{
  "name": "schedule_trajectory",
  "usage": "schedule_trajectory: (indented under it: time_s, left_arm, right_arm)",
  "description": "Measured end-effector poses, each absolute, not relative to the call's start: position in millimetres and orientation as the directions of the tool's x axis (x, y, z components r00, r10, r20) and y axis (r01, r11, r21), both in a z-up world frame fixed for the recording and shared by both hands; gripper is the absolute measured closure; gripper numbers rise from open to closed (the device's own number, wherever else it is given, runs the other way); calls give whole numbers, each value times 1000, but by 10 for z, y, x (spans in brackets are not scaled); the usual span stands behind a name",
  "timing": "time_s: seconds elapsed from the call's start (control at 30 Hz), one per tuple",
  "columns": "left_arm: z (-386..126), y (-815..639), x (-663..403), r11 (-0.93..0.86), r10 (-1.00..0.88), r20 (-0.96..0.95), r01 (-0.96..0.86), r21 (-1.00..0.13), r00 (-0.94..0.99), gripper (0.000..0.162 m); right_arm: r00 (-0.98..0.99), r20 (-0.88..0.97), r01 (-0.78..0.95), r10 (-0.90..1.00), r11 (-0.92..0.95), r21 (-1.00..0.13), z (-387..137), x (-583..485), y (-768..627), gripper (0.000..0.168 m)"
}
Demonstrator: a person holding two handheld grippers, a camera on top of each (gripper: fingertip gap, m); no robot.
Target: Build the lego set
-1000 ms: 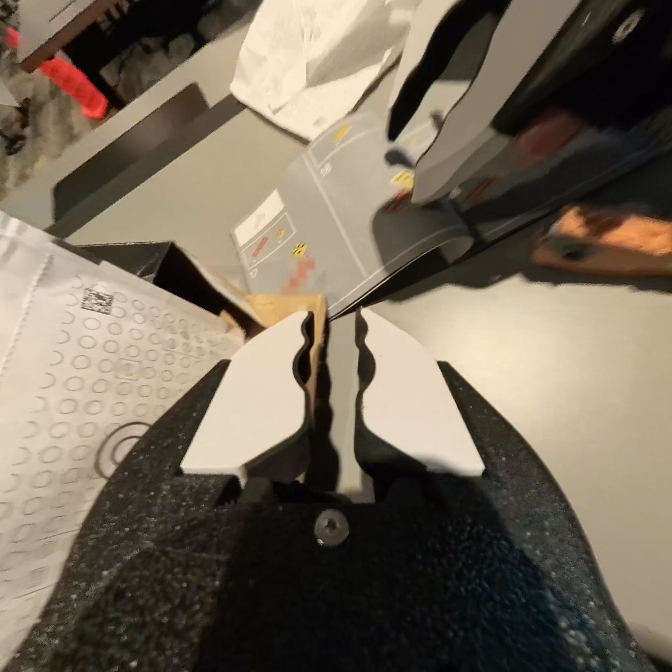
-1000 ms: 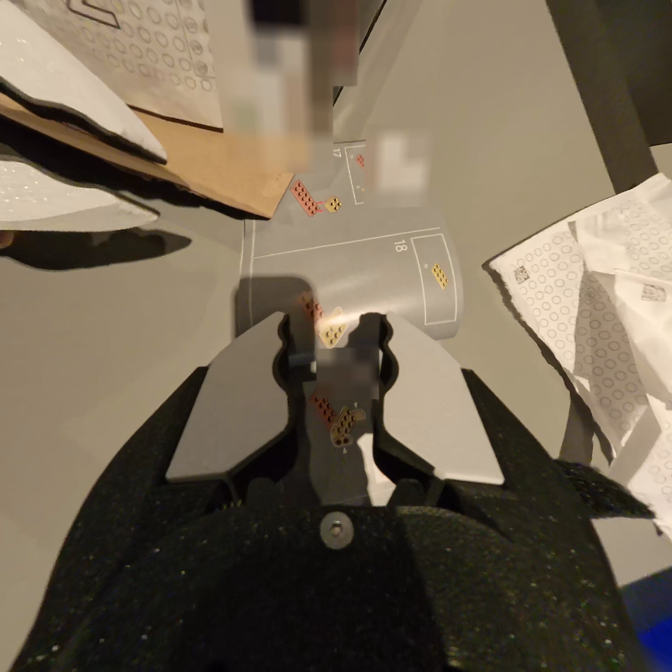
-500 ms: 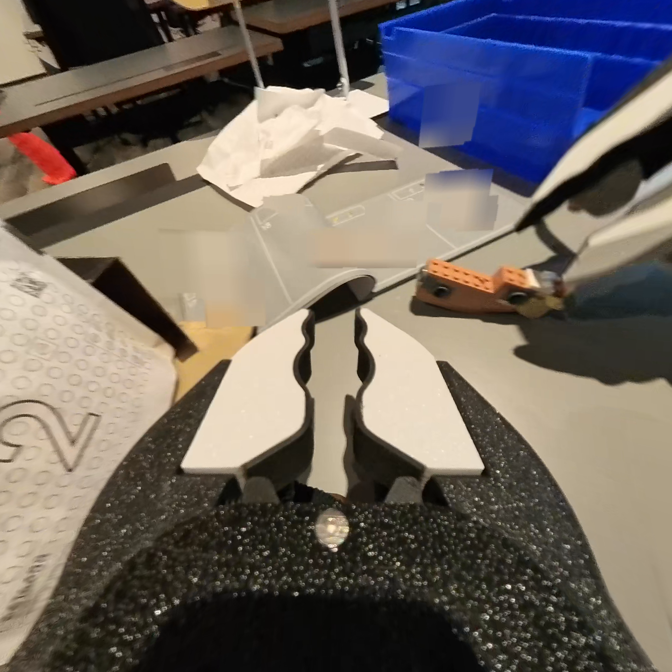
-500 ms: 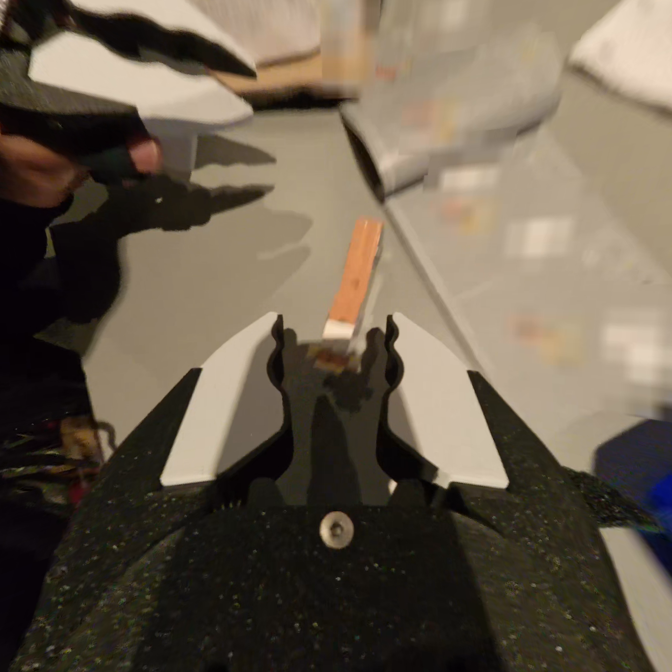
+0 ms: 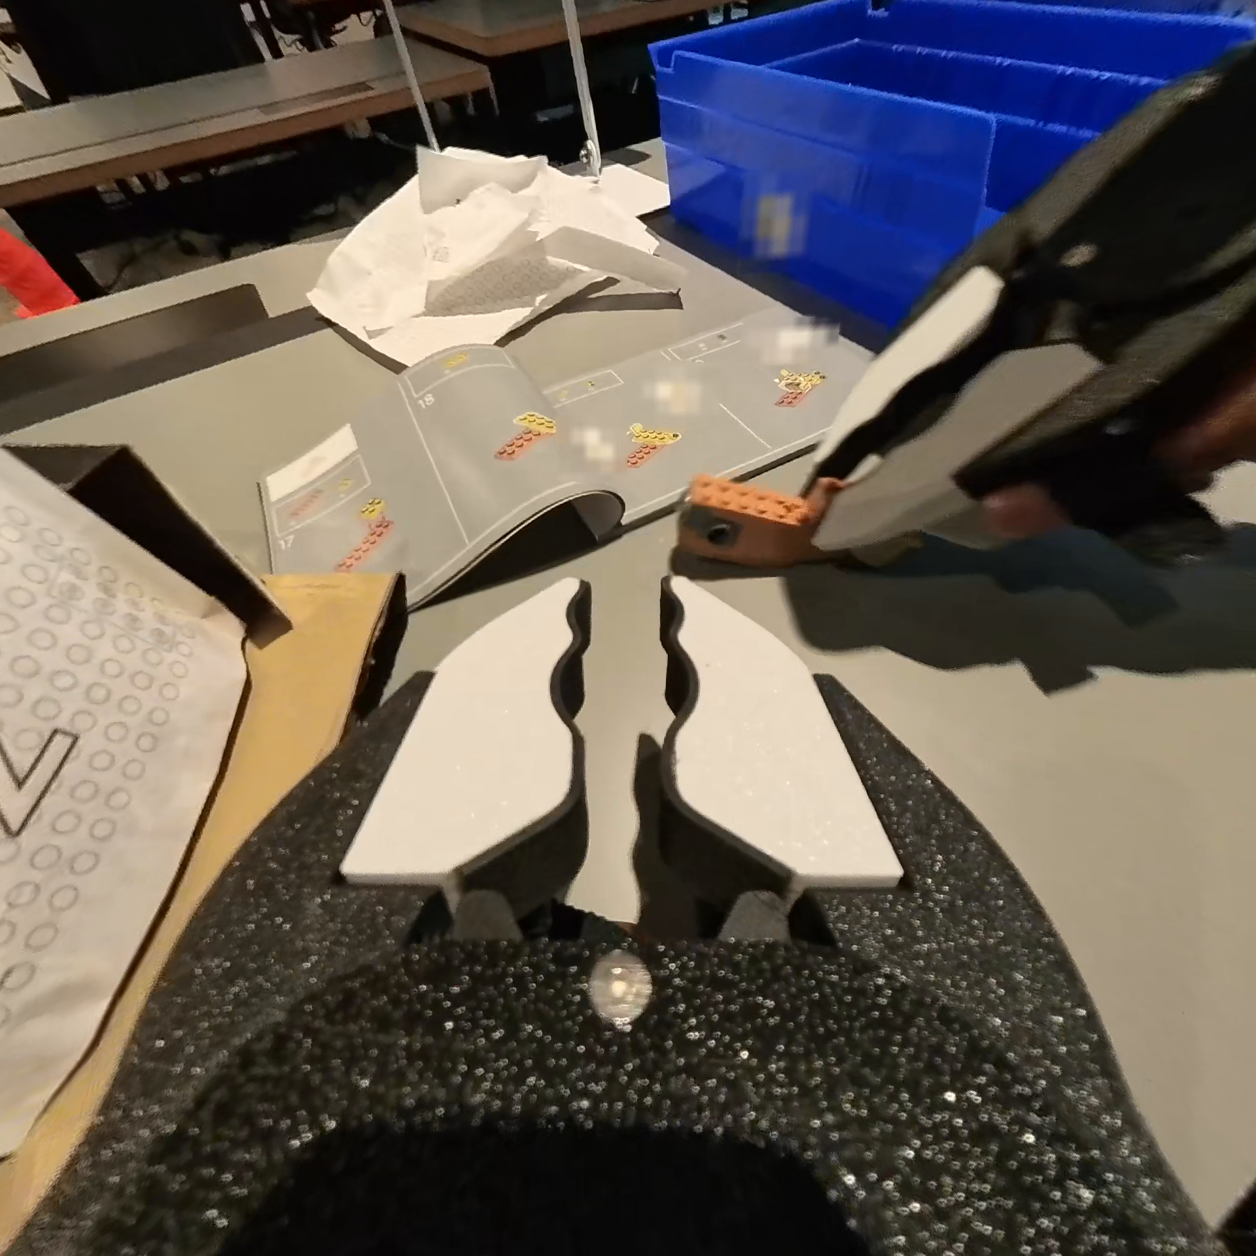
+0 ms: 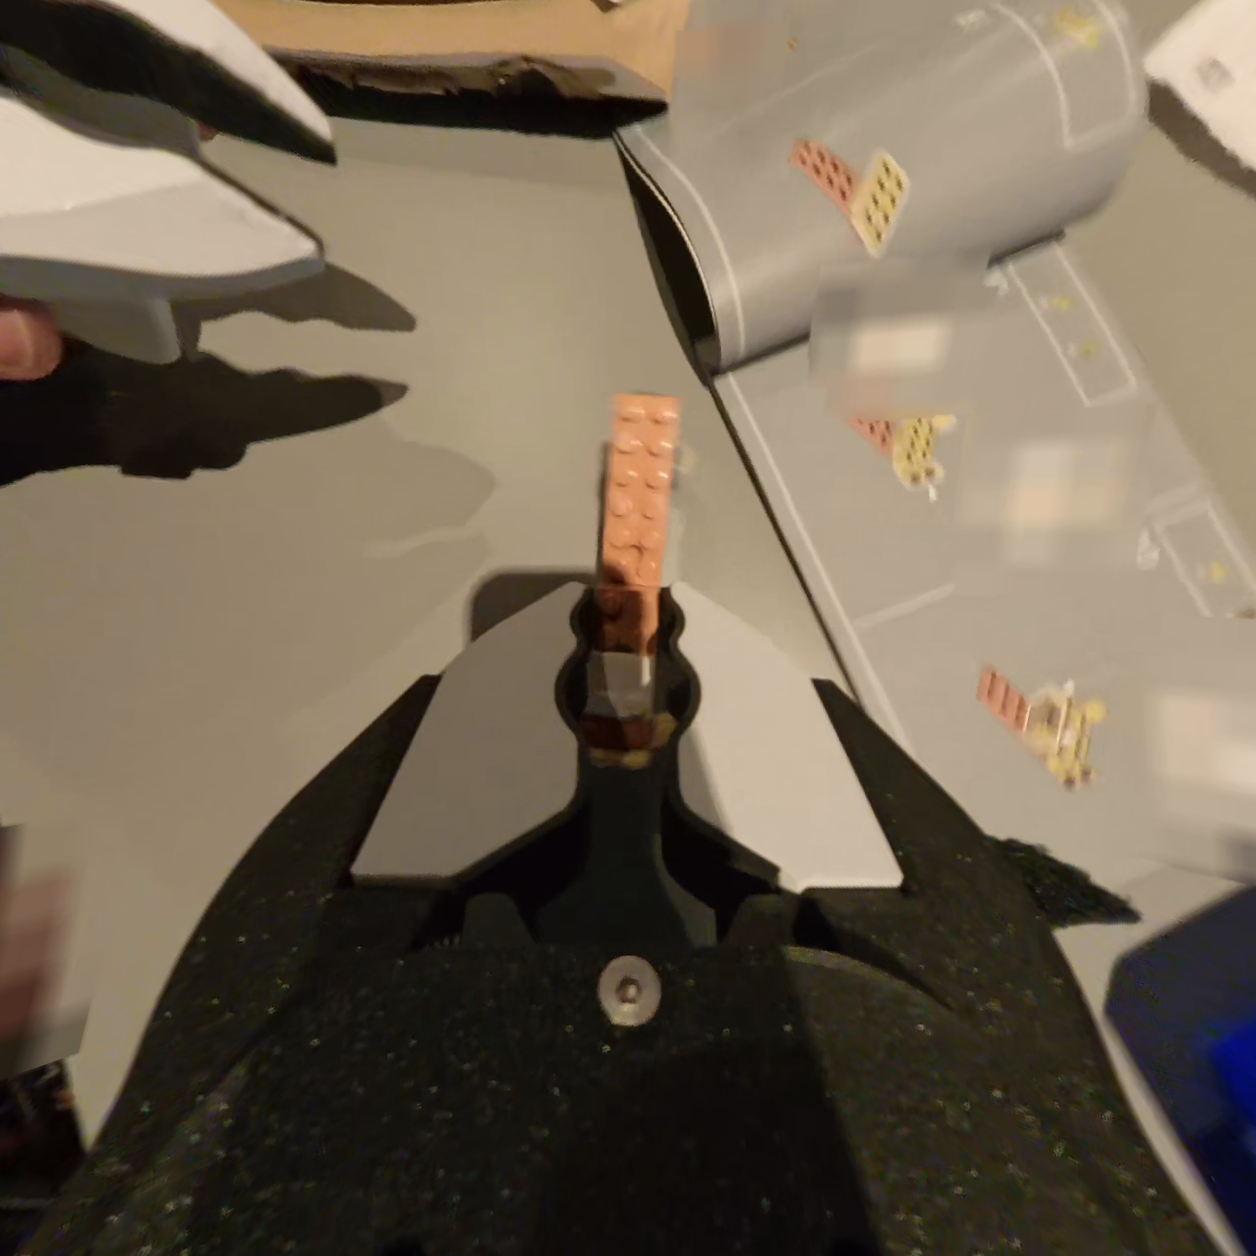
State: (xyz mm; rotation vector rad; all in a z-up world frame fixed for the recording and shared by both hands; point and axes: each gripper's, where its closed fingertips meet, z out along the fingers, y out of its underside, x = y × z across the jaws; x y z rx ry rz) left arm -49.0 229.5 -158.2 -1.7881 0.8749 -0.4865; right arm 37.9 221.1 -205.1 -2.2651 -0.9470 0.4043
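Observation:
An orange-brown lego assembly with studs on top lies low over the grey table, just in front of the open instruction booklet. My right gripper is shut on its near end, where grey and dark pieces sit between the fingers. The orange plate sticks out forward. In the left wrist view the right gripper comes in from the right. My left gripper is narrowly open and empty, a short way in front of the assembly. It also shows in the right wrist view at the upper left.
Blue bins stand at the back right. Crumpled white paper bags lie behind the booklet. A cardboard box and a white bag with printed circles fill the left side. A blue bin corner is near my right gripper. One gripper's finger ends stand about 10 centimeters off the other's.
My right gripper swung from the booklet to the lego assembly and has closed on its near end. My left gripper tilted up from the booklet and keeps the same narrow gap.

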Motion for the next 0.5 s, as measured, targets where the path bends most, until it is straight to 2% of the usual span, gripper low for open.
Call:
schedule_trajectory:
  time_s: [0.23, 0.5]
  left_arm:
    - [-1615, 2281, -593, -208, -744, -73, -333, -920, 665, 144]
    - [-1634, 2286, -621, -216, -745, -66, -333, -918, 664, 145]
  right_arm:
    - [582, 17, 625, 813, -434, -649, -2026, 116, 2517, 151]
    - [501, 28, 667, 865, -365, -650, -2021, -156, 2614, 150]
